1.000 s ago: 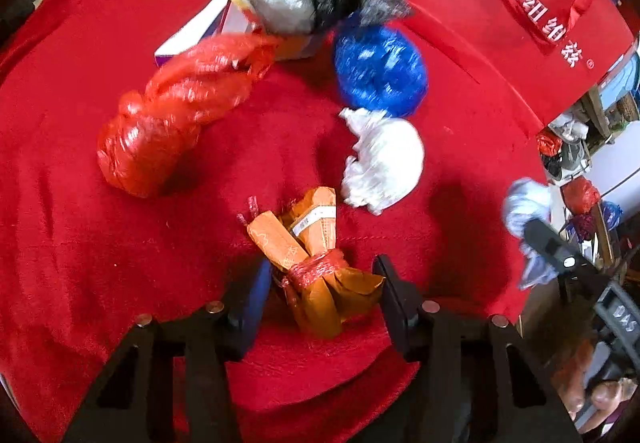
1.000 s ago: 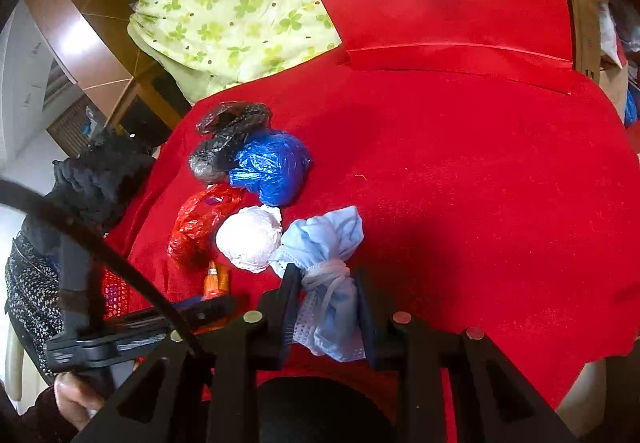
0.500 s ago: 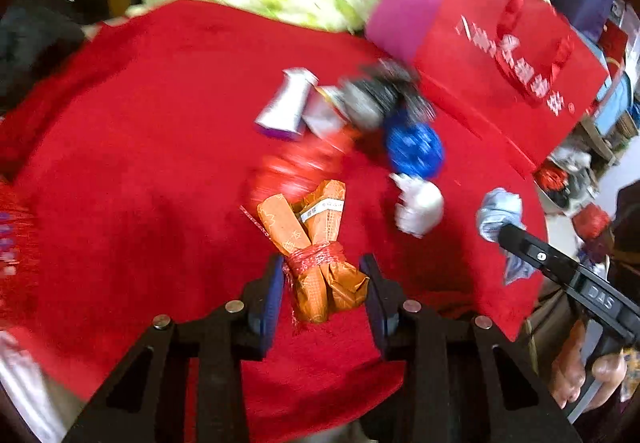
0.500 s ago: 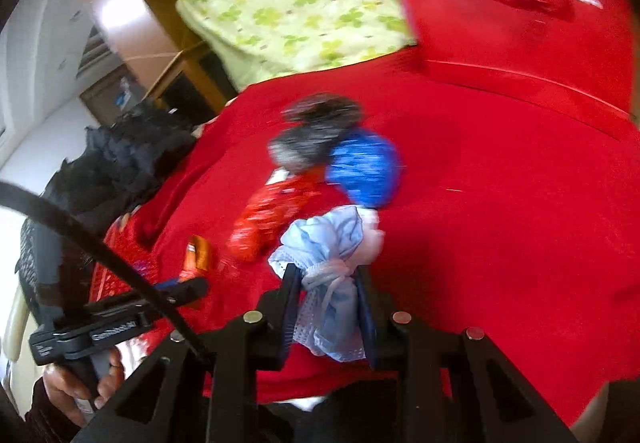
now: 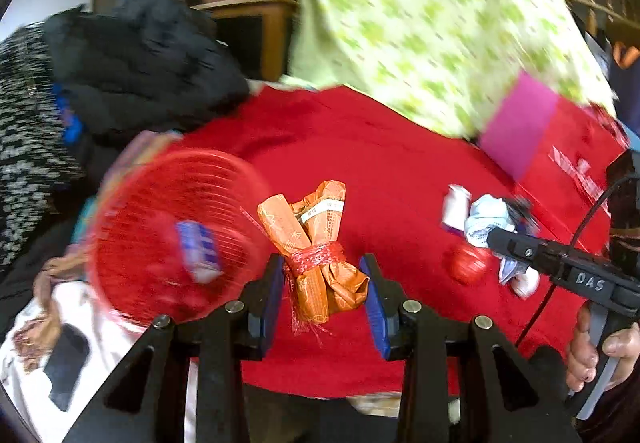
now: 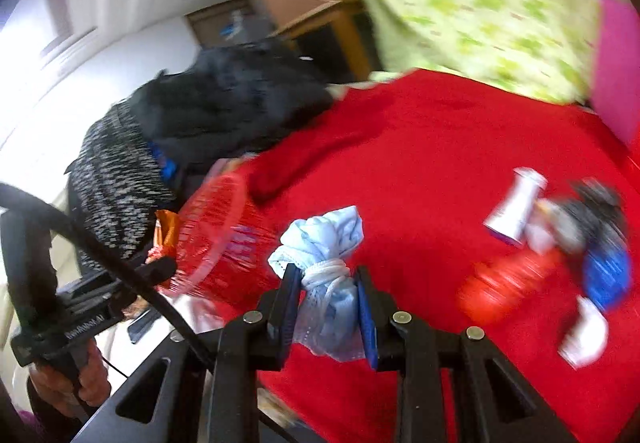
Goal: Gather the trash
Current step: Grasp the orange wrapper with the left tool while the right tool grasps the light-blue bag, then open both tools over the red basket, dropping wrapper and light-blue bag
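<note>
Red cloth-covered table: we see it spread under everything; a green-patterned fabric bundle sits at its far edge, a red paper gift bag at the far right corner.
Red plastic mesh basket: we find it off the table's left edge, tilted and blurred; a small blue-and-white packet lies inside.
Loose trash pile: toward the table's right edge we make out a red plastic bag, a blue one, a dark one, a white wad and a white-and-purple carton, all blurred.
Orange foil wrapper bundle tied with red string: we have it lifted above the table's near edge, beside the basket.
Left gripper: clenched on the orange bundle at its tied waist.
Pale blue cloth bundle knotted with white cord: raised above the near edge.
Right gripper: clamped tight on that blue bundle.
</note>
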`<state>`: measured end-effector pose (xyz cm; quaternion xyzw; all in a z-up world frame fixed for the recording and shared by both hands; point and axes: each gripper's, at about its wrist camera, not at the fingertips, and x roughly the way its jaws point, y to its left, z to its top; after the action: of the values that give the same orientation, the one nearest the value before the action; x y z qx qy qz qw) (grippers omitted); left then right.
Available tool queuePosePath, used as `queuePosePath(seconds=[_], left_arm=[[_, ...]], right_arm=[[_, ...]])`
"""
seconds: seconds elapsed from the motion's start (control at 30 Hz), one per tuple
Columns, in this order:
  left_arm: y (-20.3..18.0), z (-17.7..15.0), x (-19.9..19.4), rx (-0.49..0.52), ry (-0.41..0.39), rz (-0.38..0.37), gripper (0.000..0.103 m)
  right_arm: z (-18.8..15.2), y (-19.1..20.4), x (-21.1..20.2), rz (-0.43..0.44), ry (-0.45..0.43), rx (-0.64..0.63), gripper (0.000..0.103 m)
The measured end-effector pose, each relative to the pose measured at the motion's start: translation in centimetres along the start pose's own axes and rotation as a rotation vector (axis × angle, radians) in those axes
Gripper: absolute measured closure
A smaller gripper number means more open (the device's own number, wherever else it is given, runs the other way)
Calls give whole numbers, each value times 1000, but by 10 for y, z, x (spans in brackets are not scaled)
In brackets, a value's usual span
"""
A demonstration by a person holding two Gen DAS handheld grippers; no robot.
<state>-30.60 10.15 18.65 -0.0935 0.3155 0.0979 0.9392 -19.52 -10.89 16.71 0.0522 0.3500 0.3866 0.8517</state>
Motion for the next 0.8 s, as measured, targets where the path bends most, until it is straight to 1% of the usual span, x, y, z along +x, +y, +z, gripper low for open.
queuePosePath(seconds=[0.07,0.17,0.23,0.33,0.47,0.6,0.63,0.7,0.73,0.77,0.8], left_arm=[[24,4,-1,-30,-21,43,63],[61,7,-2,-79,-29,87,63],[76,7,2,-96,-29,108,63],[102,4,6,-125,-29,155,63],[123,4,16,-150,-22,189,62],[131,4,27,-141,-18,200,61],[132,3,30,-134,-15,204,58],[133,2,36,-131,-7,211,47],[134,1,39,-135,-5,208,39],[135,0,41,-143,-1,207,36],[135,0,42,-147,0,209,36]], right_arm=[[13,29,15,43,-4,-32,74],[30,69,39,95,-17,-75,74],[38,93,58,129,-20,-84,74],[44,118,80,152,-23,-99,74],[48,139,112,199,-10,-70,74],[49,150,137,205,-8,-66,73],[50,151,143,201,-5,-60,73],[51,150,155,202,13,-37,73],[52,147,157,204,17,-26,69],[52,142,160,207,20,-11,65],[52,139,162,208,23,0,49]])
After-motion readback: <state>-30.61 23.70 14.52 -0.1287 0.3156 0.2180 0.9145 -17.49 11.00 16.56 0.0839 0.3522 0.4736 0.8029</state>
